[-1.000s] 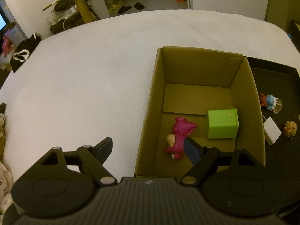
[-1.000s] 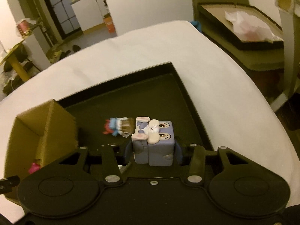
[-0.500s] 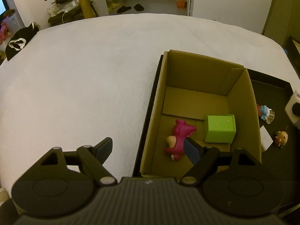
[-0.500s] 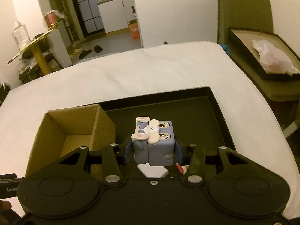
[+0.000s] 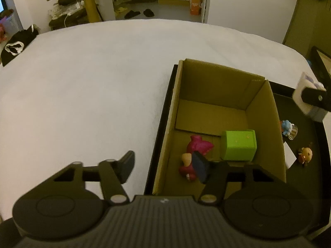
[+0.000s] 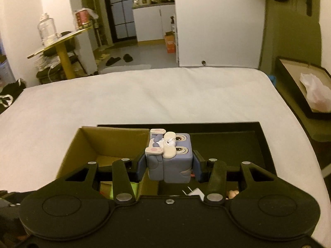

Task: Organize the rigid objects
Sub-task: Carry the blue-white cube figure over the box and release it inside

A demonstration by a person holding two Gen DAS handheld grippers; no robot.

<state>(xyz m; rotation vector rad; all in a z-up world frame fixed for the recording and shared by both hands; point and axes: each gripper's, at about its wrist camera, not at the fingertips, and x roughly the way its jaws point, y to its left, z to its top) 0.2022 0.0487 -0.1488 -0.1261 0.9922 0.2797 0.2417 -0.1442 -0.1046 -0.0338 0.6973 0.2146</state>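
My right gripper point(image 6: 168, 165) is shut on a grey-blue cube toy point(image 6: 170, 159) with a cartoon face, held above the right wall of the open cardboard box point(image 6: 86, 142). The toy also shows at the right edge of the left wrist view point(image 5: 306, 95). The box point(image 5: 262, 111) holds a green cube point(image 5: 239, 144) and a pink figure point(image 5: 196, 146). My left gripper point(image 5: 163, 165) is open and empty over the box's near left wall.
The box stands in a black tray point(image 6: 238, 138) on a white table point(image 5: 93, 82). Beside the box in the tray lie a small blue figure point(image 5: 287, 127), a brown figure point(image 5: 305, 154) and a white card point(image 5: 289, 158). A second tray point(image 6: 300, 82) stands off the table at right.
My right gripper has lifted the cube toy and carried it left, from over the tray to above the box's right wall. My left gripper stays open and has barely moved.
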